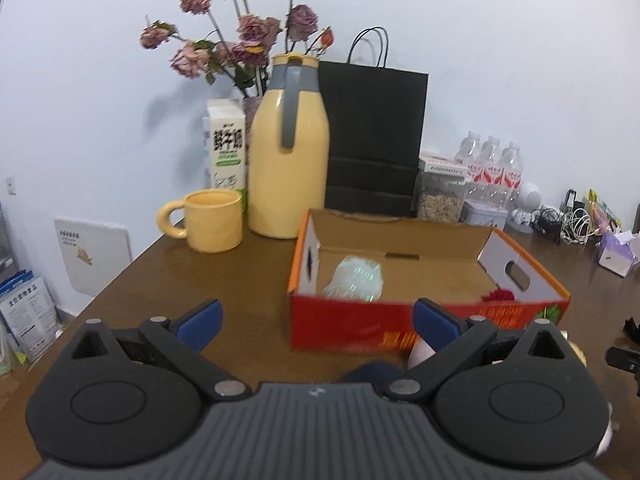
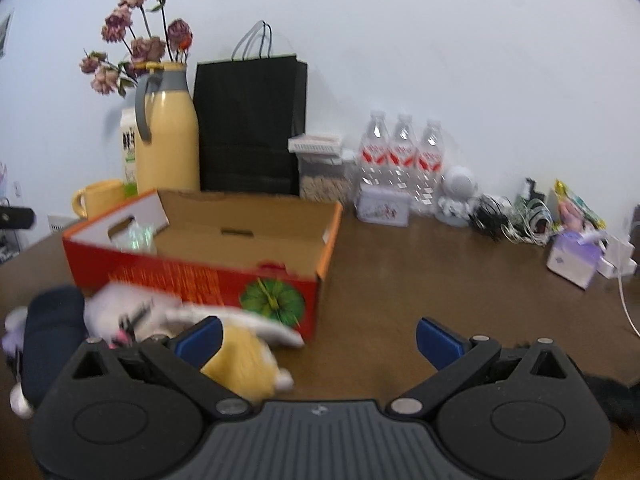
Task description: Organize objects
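An open red-and-orange cardboard box [image 1: 348,326] [image 2: 192,276] stands on the brown table. Inside it lie a clear crinkled plastic item [image 1: 354,278] [image 2: 138,238] and a small red flower [image 1: 500,295]. My left gripper [image 1: 318,322] is open, low in front of the box's near wall, holding nothing. My right gripper [image 2: 320,338] is open to the right of the box's front corner. A yellow-and-white plush toy [image 2: 244,354] lies by its left finger, blurred, with a dark blue item [image 2: 52,332] and a white item [image 2: 120,304] further left.
At the back stand a yellow thermos jug [image 1: 288,160], a yellow mug [image 1: 212,220], a milk carton [image 1: 226,148], dried roses [image 1: 228,44] and a black paper bag [image 1: 376,136]. Water bottles [image 2: 402,160], a tin [image 2: 384,208], cables [image 2: 508,220] and a tissue box [image 2: 572,260] line the right.
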`<state>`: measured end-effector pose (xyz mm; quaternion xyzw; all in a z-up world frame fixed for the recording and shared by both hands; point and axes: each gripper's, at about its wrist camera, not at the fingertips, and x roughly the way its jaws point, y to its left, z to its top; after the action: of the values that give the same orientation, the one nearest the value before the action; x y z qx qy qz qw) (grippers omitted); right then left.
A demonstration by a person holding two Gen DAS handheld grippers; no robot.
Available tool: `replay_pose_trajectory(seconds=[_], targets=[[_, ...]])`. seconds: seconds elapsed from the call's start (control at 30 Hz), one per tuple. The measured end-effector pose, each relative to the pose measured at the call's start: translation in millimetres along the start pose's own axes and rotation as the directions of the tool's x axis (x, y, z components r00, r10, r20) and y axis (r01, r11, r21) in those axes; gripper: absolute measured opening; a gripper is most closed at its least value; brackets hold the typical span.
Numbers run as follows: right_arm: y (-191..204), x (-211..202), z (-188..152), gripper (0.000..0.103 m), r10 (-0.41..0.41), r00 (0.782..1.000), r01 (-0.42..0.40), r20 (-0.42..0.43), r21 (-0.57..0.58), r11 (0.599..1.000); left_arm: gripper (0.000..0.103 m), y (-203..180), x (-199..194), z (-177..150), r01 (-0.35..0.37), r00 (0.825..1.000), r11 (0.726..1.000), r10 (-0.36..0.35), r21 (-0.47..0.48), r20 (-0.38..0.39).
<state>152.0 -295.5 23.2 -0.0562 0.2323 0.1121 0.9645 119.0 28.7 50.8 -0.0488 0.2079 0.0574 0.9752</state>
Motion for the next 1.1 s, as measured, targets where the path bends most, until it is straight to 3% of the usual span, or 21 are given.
replay_pose_trajectory(seconds=[0.4,0.5,0.6,0.73,0.8,0.9,1.1], targets=[[-14.3,-16.9,-59.0,0.101,0.005,0.992,-0.008,-0.127,-0.025,1.0,0.103,30.5,-33.0,-44.8,-0.049,0.998,0.998,0.047,-0.049,-0.041],[-9.9,-13.4,-62.3,0.087,0.039,0.99,-0.044,-0.139,-0.034,0.998,0.103,35.1,-35.9,-52.6,-0.064,0.996,0.997,0.06,-0.053,-0.061],[-4.1,-8.5,-61.5,0.064,0.067,0.987,-0.074,-0.146,-0.047,0.996,0.103,42.8,-39.9,-57.0,-0.08,0.995,0.994,0.075,-0.07,-0.071],[0.9,-3.2,-60.2,0.046,0.099,0.985,-0.107,-0.144,-0.05,0.993,0.103,50.0,-44.3,-59.0,-0.093,0.994,0.991,0.086,-0.092,-0.072],[2.8,-3.2,-59.7,0.031,0.105,0.985,-0.113,-0.14,-0.052,0.992,0.103,51.4,-45.8,-59.8,-0.094,0.994,0.991,0.087,-0.096,-0.072],[5.6,-5.7,-61.2,0.018,0.105,0.985,-0.115,-0.135,-0.065,0.991,0.103,51.2,-45.5,-60.3,-0.092,0.994,0.991,0.085,-0.093,-0.075],[8.9,-9.1,-64.5,0.008,0.089,0.989,-0.099,-0.115,-0.081,0.992,0.103,50.6,-39.4,-63.6,-0.097,0.992,0.991,0.088,-0.094,-0.094]])
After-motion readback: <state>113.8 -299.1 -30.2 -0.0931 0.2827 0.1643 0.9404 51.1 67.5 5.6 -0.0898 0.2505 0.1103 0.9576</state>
